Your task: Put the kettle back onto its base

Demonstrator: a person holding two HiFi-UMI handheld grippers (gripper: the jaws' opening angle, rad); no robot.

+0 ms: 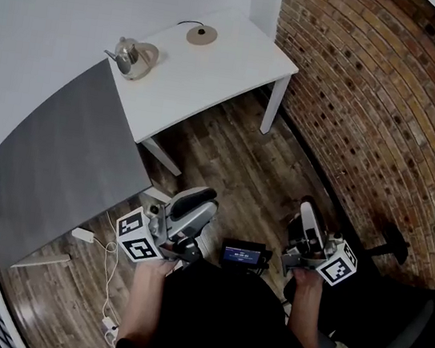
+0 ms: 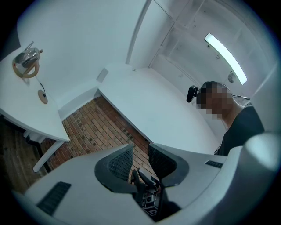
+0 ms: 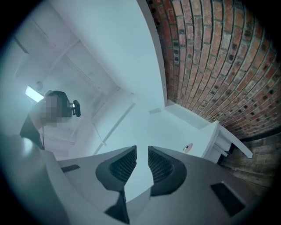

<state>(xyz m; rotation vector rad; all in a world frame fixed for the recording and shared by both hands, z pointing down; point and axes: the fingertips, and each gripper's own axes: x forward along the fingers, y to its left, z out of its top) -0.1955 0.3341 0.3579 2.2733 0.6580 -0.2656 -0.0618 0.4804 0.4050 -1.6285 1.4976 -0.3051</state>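
The glass and metal kettle [image 1: 134,58] stands on the white table [image 1: 233,66] near its left end; the left gripper view shows the kettle [image 2: 27,63] far off at the upper left. Its round base [image 1: 202,35] lies apart from it near the table's back edge, with a dark cord; this base [image 2: 42,96] [image 3: 188,147] shows in both gripper views. My left gripper [image 1: 197,199] [image 2: 140,160] and right gripper [image 1: 307,211] [image 3: 142,162] are held low over the wooden floor, far from the table. Both are open, with nothing between the jaws.
A grey tabletop [image 1: 66,155] stands left of the white table. A brick wall [image 1: 375,95] runs along the right. A black office chair [image 1: 412,336] is at the lower right. A white cable and plug block [image 1: 83,235] lie on the floor at the left.
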